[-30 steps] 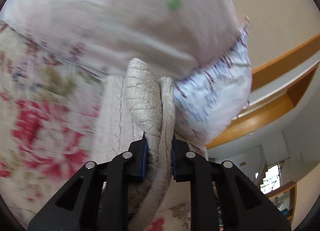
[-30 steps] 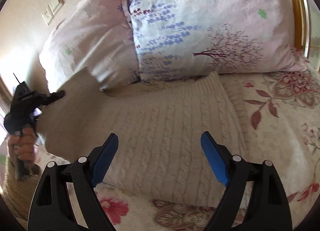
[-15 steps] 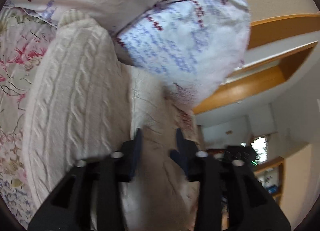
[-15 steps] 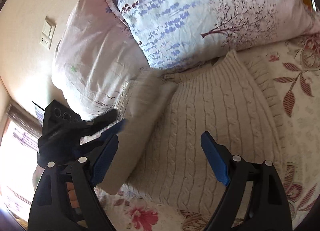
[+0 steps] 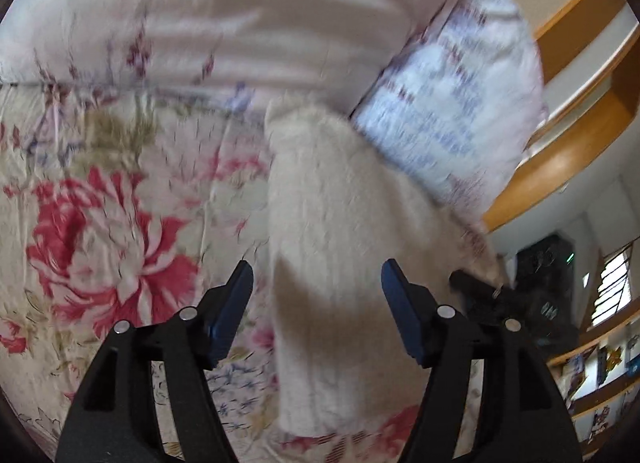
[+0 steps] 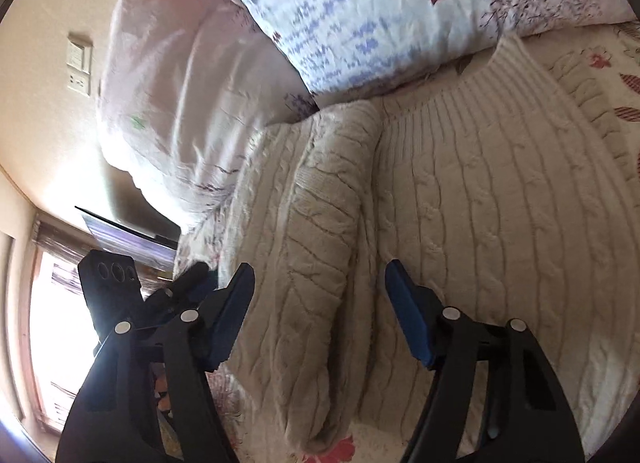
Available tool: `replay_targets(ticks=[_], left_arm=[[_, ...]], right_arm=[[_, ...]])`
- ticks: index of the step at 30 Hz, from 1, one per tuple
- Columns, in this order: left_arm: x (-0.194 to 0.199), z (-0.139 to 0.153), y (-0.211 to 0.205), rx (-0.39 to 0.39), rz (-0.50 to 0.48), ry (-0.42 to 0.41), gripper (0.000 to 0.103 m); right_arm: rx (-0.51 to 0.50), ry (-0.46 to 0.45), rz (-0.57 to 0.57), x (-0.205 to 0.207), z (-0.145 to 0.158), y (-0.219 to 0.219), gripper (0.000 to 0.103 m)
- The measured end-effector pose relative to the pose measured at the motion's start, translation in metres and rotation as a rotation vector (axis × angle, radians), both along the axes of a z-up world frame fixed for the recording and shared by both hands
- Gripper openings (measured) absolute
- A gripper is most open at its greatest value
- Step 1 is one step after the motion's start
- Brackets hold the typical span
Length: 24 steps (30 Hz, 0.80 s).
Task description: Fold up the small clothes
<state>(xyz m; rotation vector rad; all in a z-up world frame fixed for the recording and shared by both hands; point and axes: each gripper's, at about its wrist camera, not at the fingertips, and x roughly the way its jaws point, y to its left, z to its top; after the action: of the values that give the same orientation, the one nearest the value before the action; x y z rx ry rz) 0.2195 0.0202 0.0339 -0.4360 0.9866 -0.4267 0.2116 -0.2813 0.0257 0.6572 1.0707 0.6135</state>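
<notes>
Sweater (image 6: 460, 191) sleeve lies between right gripper's (image 6: 320, 295) closing fingers.

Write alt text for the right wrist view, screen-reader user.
A cream cable-knit sweater lies on a floral bedspread, one sleeve folded in over its body, with the right gripper above it, jaws closing, pads clear of the knit. Two printed pillows sit behind. The left gripper shows at the lower left.
</notes>
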Motion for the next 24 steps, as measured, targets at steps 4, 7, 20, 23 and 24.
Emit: replay_targets(ticks=[4, 7, 20, 23, 24], left_arm=[[-0.003, -0.015, -0.002, 0.004, -0.024, 0.023, 0.066], [-0.001, -0.018, 0.000, -0.020, -0.026, 0.041, 0.068], [-0.006, -0.011, 0.014, -0.121, 0.013, 0.058, 0.072], [-0.008, -0.009, 0.011, -0.122, -0.005, 0.052, 0.073], [-0.008, -0.008, 0.009, -0.129, -0.013, 0.048, 0.075]], right_arm=[[-0.001, 0.002, 0.029, 0.004, 0.000, 0.010, 0.052], [0.027, 0.025, 0.018, 0.012, -0.006, 0.012, 0.052], [-0.183, -0.207, -0.009, 0.013, 0.044, 0.035, 0.018], [-0.337, -0.319, -0.018, 0.002, 0.074, 0.028, 0.018], [-0.370, -0.333, -0.025, 0.000, 0.078, 0.023, 0.018]])
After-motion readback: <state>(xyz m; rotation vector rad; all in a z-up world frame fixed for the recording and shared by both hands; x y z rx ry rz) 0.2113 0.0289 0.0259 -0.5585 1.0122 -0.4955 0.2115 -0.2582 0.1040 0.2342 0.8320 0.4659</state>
